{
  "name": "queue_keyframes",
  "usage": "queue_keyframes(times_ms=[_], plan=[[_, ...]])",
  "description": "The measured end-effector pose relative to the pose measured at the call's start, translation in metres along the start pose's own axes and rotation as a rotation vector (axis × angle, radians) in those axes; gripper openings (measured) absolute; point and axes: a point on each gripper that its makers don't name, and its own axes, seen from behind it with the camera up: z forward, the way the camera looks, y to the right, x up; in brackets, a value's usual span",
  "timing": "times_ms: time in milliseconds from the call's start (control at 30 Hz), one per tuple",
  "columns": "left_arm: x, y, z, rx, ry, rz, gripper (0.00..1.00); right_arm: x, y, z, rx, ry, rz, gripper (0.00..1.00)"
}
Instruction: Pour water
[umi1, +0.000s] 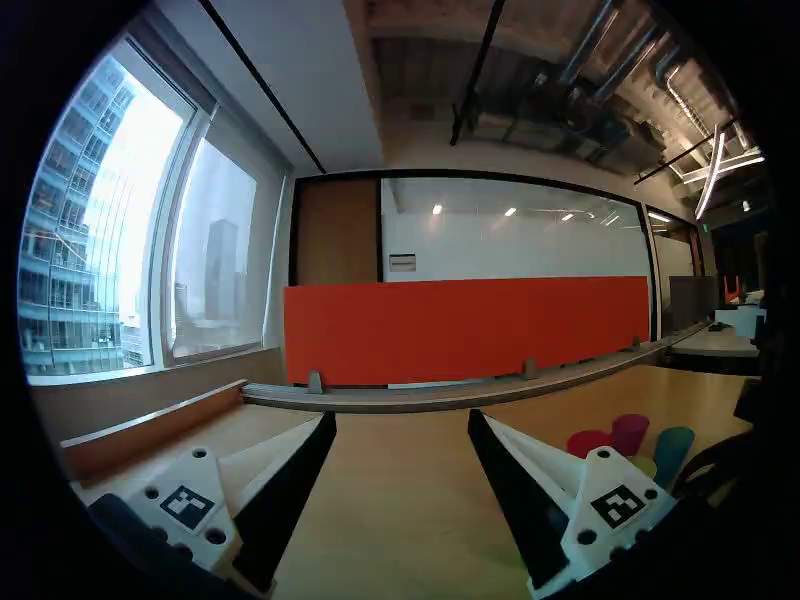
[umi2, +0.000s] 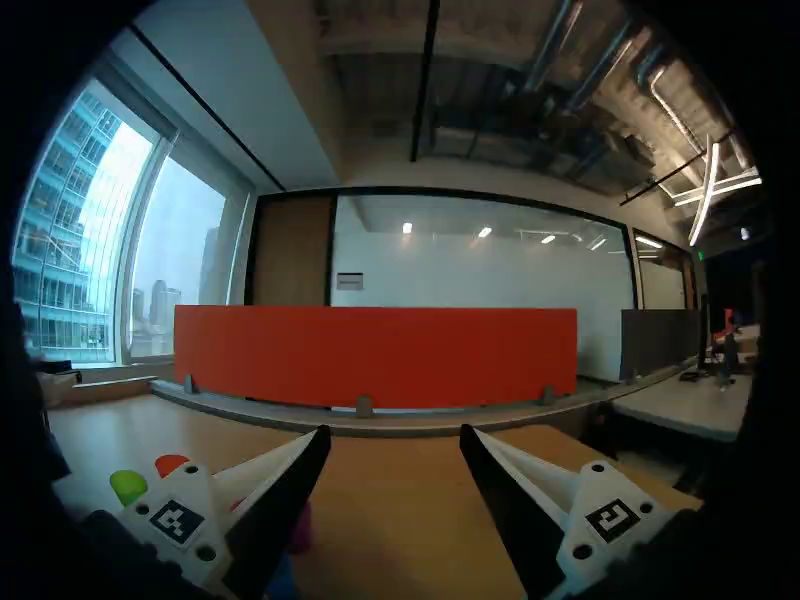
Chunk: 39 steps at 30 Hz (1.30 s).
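Note:
In the left gripper view my left gripper (umi1: 402, 432) is open over the bare wooden table (umi1: 400, 500), nothing between its fingers. To its right stand several coloured cups: a red one (umi1: 586, 442), a magenta one (umi1: 629, 433) and a teal one (umi1: 673, 450), partly hidden behind the right finger. In the right gripper view my right gripper (umi2: 395, 445) is also open and holds nothing. At its lower left, a green cup (umi2: 128, 487) and a red cup (umi2: 170, 465) peek out beside the left finger, with a magenta cup (umi2: 300, 530) under it.
An orange divider panel (umi1: 465, 328) on a grey rail (umi1: 450, 392) runs along the far edge of the table. Large windows (umi1: 110, 250) stand to the left. Other desks (umi2: 690, 400) lie to the right, past the table's edge.

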Motion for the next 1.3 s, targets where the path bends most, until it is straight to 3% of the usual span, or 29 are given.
queue_keyframes(times_ms=[300,500,867,1300], plan=[[-0.024,0.002,0.001,0.005,-0.013,0.018,0.98,-0.005,-0.01,-0.004,0.018,-0.01,0.029,1.0],[-0.036,-0.005,0.002,0.014,-0.015,0.019,0.98,-0.013,-0.012,-0.005,0.011,-0.027,0.032,1.0],[-0.06,-0.016,0.007,0.016,-0.039,-0.003,0.98,-0.017,-0.011,-0.005,-0.004,-0.046,0.039,1.0],[-0.075,-0.016,0.011,0.005,-0.062,-0.03,0.98,-0.015,-0.019,-0.002,0.005,-0.046,0.021,1.0]])
